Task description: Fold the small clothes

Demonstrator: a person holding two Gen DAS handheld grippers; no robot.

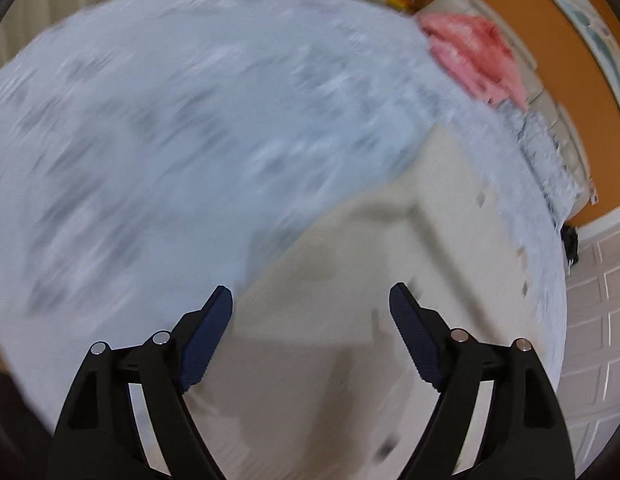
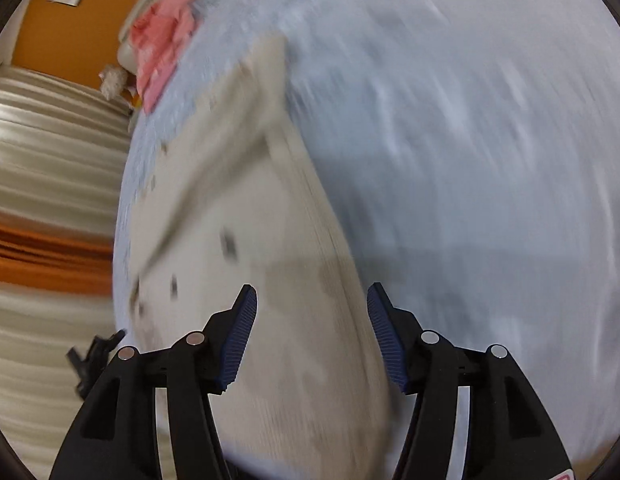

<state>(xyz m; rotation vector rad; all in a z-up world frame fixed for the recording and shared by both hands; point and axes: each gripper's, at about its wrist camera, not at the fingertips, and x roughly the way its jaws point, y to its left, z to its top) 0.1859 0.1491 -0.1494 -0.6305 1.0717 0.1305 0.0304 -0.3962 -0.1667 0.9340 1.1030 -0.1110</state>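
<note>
A cream-white small garment (image 1: 350,280) lies flat on a pale blue fuzzy blanket (image 1: 170,120). It carries small dark marks. It also shows in the right wrist view (image 2: 238,208), with a ribbed edge on its right side. My left gripper (image 1: 310,300) is open and empty just above the garment's near part. My right gripper (image 2: 312,298) is open and empty over the garment's ribbed edge. Both views are blurred by motion.
A pink cloth (image 1: 474,56) lies at the blanket's far edge by white cushions, and shows in the right wrist view (image 2: 162,44). An orange wall (image 1: 550,40) stands behind. The blue blanket (image 2: 470,140) spreads to the right. Striped floor covering (image 2: 50,160) lies left.
</note>
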